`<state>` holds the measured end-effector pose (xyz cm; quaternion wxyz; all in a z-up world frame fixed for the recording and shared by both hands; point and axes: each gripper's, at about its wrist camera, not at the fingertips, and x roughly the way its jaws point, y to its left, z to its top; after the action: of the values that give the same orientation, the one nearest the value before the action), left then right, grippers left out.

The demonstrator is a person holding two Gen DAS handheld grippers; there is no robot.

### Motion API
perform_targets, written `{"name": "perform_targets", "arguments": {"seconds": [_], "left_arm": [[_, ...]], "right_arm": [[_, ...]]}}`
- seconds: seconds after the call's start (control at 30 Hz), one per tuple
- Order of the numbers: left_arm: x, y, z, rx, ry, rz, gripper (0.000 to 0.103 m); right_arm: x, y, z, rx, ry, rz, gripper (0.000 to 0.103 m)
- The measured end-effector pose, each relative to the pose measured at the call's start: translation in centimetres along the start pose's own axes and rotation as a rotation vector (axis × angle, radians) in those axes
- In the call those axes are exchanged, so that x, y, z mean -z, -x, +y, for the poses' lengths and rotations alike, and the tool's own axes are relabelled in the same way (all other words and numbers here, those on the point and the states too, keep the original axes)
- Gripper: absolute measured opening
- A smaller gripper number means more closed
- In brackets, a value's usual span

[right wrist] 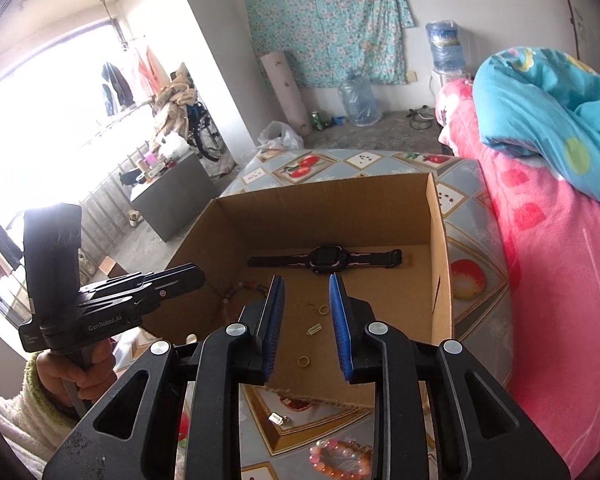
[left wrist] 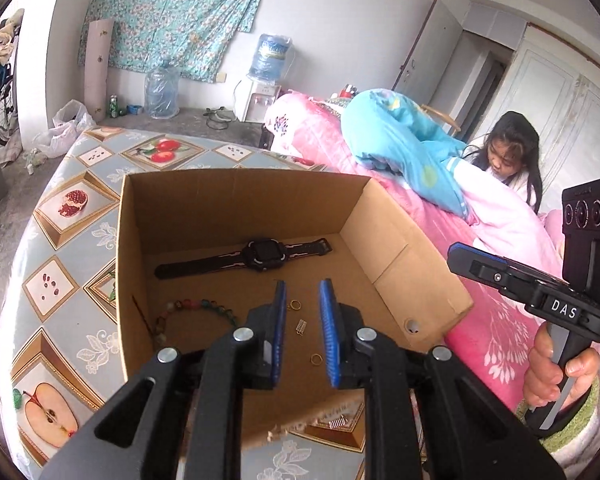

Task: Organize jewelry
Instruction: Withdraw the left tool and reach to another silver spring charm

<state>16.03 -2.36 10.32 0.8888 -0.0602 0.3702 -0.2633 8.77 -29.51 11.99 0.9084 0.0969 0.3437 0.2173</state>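
Now both tongs, the left tongs (left wrist: 302, 286) and right tongs (right wrist: 306, 280), hang a little open and empty over the box (right wrist: 440, 248), so next I think the pink bracelet (right wrist: 340, 458) on the table (right wrist: 472, 236) needs picking up.

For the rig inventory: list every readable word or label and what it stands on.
"DAS": white letters on the right gripper body.
"GenRobot.AI": on the left gripper body.
Water jug label: too blurred to read.
Green can: too small to read.
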Motion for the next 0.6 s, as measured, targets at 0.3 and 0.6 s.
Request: {"name": "perform_targets", "arguments": {"seconds": [0.3,0.6], "left_arm": [[6.7,6.4,-1.4,0.119,-0.112,-0.026,0.018],[12.6,0.4,-0.9,-0.110,-0.146,0.146,0.019]], "right_arm": [[5.7,0.2,2.1,-0.115,0.031,0.095,0.024],[10.2,-7.9,2.0,-0.026,-0.019,0.291,0.021]]}}
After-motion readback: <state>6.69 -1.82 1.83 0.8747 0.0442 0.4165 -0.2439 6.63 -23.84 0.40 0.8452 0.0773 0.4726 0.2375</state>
